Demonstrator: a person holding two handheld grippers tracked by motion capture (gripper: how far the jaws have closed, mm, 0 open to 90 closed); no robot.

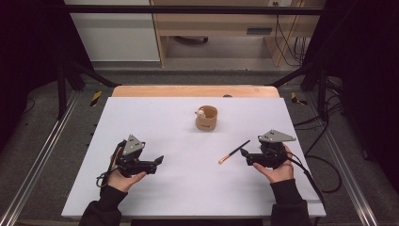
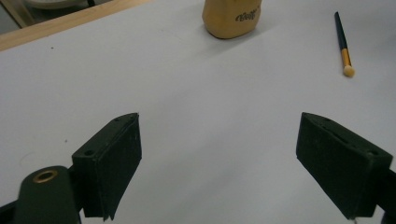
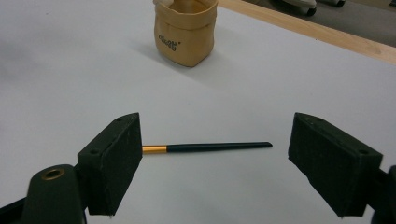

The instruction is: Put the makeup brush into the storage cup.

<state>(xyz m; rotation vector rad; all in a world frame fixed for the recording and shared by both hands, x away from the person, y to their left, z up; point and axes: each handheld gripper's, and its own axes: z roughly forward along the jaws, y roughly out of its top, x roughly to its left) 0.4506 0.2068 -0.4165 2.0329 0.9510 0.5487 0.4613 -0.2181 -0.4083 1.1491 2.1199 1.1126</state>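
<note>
The brush (image 1: 234, 152) lies flat on the white table (image 1: 155, 197), just left of the right gripper (image 1: 244, 153), whose jaws are spread wide and empty.

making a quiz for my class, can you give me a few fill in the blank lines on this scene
1. The brush lies nearest the ____ gripper.
2. The tan pouch stands ____ on the white table.
3. The left gripper has its fingers ____.

Missing words: right; upright; open
</note>
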